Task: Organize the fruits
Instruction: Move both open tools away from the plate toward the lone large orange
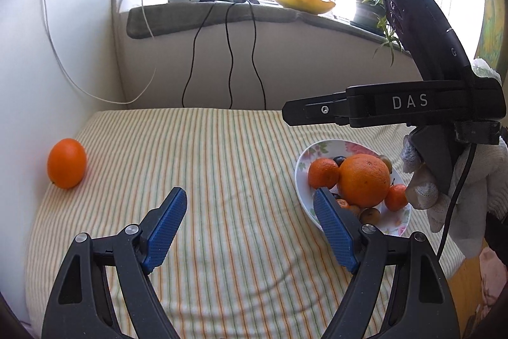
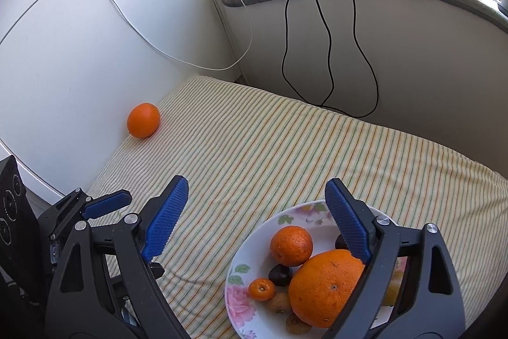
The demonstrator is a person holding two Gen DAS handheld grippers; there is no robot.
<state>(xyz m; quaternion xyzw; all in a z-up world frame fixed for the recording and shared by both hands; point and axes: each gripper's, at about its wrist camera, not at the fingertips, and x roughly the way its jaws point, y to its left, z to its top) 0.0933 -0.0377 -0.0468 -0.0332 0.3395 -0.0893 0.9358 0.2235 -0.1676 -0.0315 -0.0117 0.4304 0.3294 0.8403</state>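
Observation:
A lone orange [image 1: 66, 163] lies on the striped cloth at the far left against the white wall; it also shows in the right wrist view [image 2: 143, 120]. A floral plate [image 1: 303, 177] on the right holds a big orange [image 1: 364, 180], a smaller orange [image 1: 323, 173] and several small fruits; the plate [image 2: 254, 316] and big orange [image 2: 324, 286] sit below my right gripper. My left gripper [image 1: 250, 224] is open and empty over the cloth, left of the plate. My right gripper [image 2: 255, 212] is open and empty just above the plate's left rim.
The right gripper's body [image 1: 393, 107] and gloved hand [image 1: 444, 189] hang over the plate's right side. Black cables [image 2: 327, 46] and a white cable [image 2: 127, 11] hang down the back wall. A windowsill [image 1: 222, 18] carries chargers, a yellow peel and a plant.

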